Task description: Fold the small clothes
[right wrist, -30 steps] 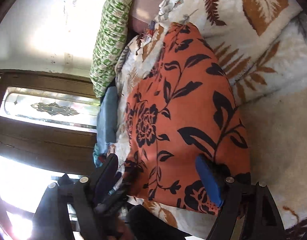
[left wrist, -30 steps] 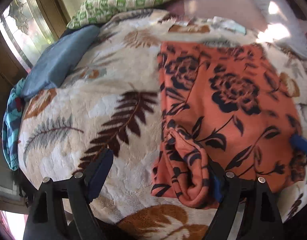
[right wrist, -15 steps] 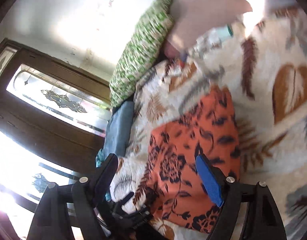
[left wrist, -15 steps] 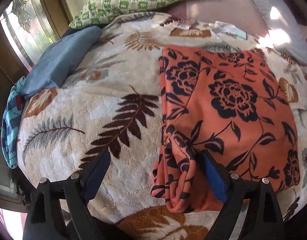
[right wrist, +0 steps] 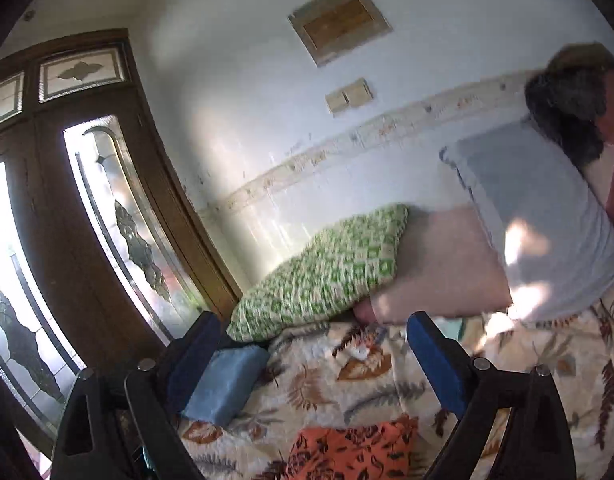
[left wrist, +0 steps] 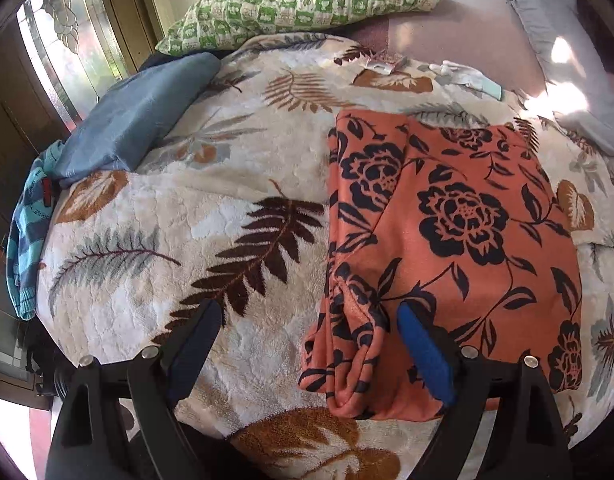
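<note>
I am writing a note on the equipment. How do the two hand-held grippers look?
The left gripper and the right gripper look alike: black angular frames, silver round bolt heads at the finger bases, and two flat fingers padded in blue. No cables, markings or sleeves are visible.

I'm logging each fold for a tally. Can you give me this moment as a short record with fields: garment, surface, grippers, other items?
garment: orange floral cloth, folded, lying flat
surface: leaf-print blanket on a bed
left gripper: open, holding nothing, low over the cloth's near corner
right gripper: jaws opening, nothing between them, aimed toward the wall
other items: blue folded cloth; green checked pillow; striped teal garment at the bed's edge; grey pillow
</note>
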`<state>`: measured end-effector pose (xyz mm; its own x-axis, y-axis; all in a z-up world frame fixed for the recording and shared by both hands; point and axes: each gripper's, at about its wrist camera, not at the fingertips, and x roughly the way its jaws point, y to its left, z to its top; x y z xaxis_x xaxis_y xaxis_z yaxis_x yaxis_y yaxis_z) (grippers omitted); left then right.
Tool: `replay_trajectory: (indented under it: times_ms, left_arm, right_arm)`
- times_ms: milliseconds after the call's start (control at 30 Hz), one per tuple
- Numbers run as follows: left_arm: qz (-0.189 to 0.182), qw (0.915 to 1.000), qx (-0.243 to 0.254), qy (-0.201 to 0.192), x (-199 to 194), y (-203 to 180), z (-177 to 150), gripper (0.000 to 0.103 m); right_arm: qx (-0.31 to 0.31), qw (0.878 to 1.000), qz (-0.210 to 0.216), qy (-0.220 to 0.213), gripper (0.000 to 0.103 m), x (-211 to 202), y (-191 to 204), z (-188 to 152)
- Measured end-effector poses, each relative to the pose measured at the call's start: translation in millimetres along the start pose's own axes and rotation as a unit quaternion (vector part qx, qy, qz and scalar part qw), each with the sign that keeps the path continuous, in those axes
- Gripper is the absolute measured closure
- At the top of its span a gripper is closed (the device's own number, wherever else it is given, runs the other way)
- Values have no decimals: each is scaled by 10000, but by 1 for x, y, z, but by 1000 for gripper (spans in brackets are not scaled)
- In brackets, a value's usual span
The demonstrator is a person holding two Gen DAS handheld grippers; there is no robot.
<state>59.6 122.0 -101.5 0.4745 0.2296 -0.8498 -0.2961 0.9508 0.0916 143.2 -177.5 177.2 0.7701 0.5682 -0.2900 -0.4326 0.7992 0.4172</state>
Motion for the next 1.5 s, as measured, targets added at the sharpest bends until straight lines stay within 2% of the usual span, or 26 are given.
replay_trajectory:
  times_ms: [67, 133, 200, 267, 333, 400, 467, 533, 600, 633, 700, 733, 800, 833, 867, 900, 967, 1033, 1067, 1167, 1233, 1300, 1333, 1400, 1500]
  left_arm:
    - [-106, 9997, -48, -195, -10, 0, 7, 12]
    - [-140, 9995, -27, -298, -12, -4, 11, 12]
    - [-86, 9996, 139, -221, -2, -12, 13, 12]
    - [75, 9995, 312, -38, 16, -19, 11, 12]
    - [178, 9990, 369, 164, 33, -20, 6, 12]
    - [75, 9995, 248, 157, 40, -16, 3, 11]
    - [106, 9995, 256, 120, 42, -14, 3, 5]
    - [50, 9995, 275, 112, 43, -13, 3, 5]
    - [31, 9995, 275, 122, 44, -12, 3, 5]
    - [32, 9995, 279, 124, 44, -12, 3, 4]
    - [33, 9995, 278, 136, 47, -12, 4, 4]
    - [17, 9995, 275, 129, 46, -11, 4, 4]
    - [-12, 9996, 232, 131, 47, -10, 3, 3]
    - [-15, 9997, 207, 138, 47, -9, 3, 3]
    - [-54, 9997, 186, 149, 47, -9, 4, 2]
    - [-77, 9997, 153, 182, 46, -9, 5, 3]
    - [-46, 9997, 186, 164, 39, -8, 8, 3]
    - [35, 9998, 190, -61, 29, -6, 9, 3]
    - [21, 9998, 172, -98, 25, -5, 9, 3]
    - [8, 9998, -26, -215, 14, 4, 8, 3]
    - [31, 9998, -89, -196, 9, 8, 7, 3]
    - [63, 9998, -70, -194, 4, 8, 6, 3]
    - [65, 9997, -56, -238, -1, 9, 6, 3]
    - [71, 9992, -48, -396, -14, 10, 4, 3]
    - [33, 9990, -97, -440, -23, 13, 5, 3]
  right_arm:
    - [404, 9970, 193, 635, 7, 36, -28, -45]
    - [883, 9871, 533, 1226, 7, 70, -54, -89]
    - [1509, 9683, 929, 1759, 7, 105, -80, -130]
    - [2069, 9446, 1158, 2271, 7, 141, -103, -168]
    - [2464, 9264, 1308, 2527, 7, 167, -123, -197]
    - [2759, 9113, 1386, 2725, 7, 192, -141, -216]
    - [3010, 9008, 1249, 2870, 7, 215, -162, -236]
    - [3314, 8832, 1234, 3079, 9, 238, -184, -259]
    - [3609, 8778, 1178, 2920, 9, 239, -197, -266]
    - [3602, 8797, 1162, 2880, 9, 236, -195, -261]
    - [3242, 8937, 1074, 2910, 9, 229, -181, -246]
    - [3072, 8996, 1179, 2873, 9, 223, -172, -237]
    - [2879, 9051, 1363, 2816, 9, 216, -161, -230]
    - [2788, 9078, 1221, 2887, 9, 218, -161, -234]
    - [2681, 9079, 899, 3093, 9, 225, -165, -243]
    - [2733, 9017, 759, 3263, 9, 234, -173, -256]
    - [3068, 8981, 767, 3055, 9, 229, -180, -256]
    - [2830, 9088, 646, 2998, 9, 214, -165, -240]
    - [2659, 9129, 808, 2991, 9, 207, -154, -233]
    - [2640, 9112, 1332, 2868, 9, 176, -132, -232]
    - [2734, 9033, 1390, 2999, 9, 166, -127, -251]
    - [2678, 8942, 910, 3469, 9, 174, -131, -285]
    - [2705, 8934, 830, 3490, 10, 175, -134, -294]
    - [2693, 9004, 769, 3330, 10, 165, -126, -281]
    - [2155, 9164, 773, 3284, 10, 154, -99, -259]
